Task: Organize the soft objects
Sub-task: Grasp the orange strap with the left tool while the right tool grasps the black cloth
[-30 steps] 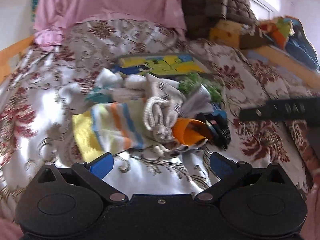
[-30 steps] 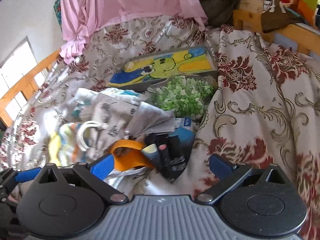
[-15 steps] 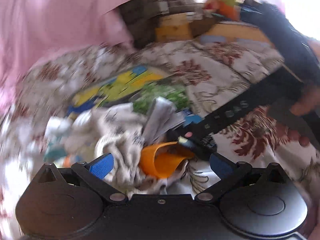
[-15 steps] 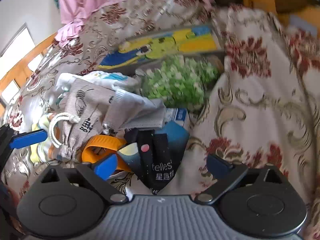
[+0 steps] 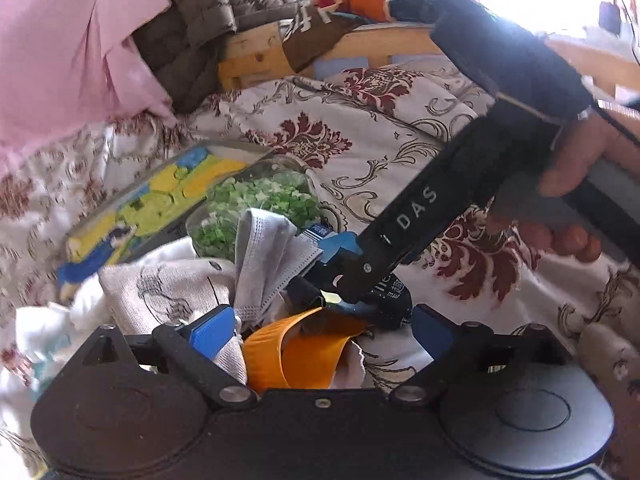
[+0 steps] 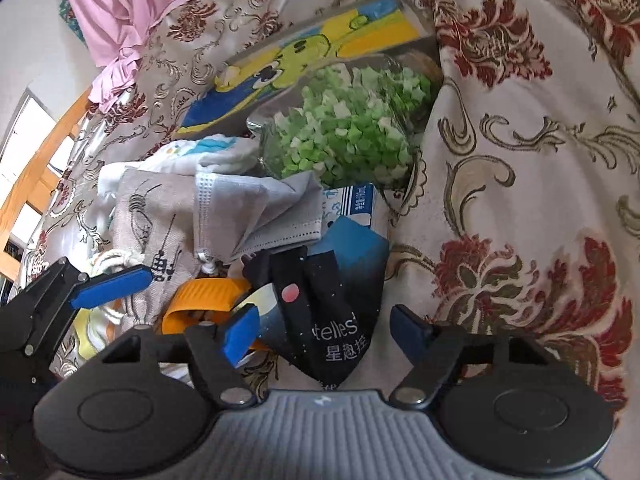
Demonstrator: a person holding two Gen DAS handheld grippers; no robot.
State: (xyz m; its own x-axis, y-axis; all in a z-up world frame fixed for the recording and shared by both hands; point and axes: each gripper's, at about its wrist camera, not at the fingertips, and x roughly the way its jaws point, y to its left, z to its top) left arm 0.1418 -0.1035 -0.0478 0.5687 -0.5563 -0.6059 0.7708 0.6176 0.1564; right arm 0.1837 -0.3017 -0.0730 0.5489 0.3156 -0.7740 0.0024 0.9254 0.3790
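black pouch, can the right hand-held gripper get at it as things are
Probably yes. The black pouch lies on top of the pile between the closing jaws of the right hand-held gripper, nothing covering it; the pads are not yet on it.

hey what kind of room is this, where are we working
Most likely a bedroom: the items lie on a bed with a floral bedspread, a wooden bed frame runs behind it, and a pink sheet and quilted bedding are piled at the back.
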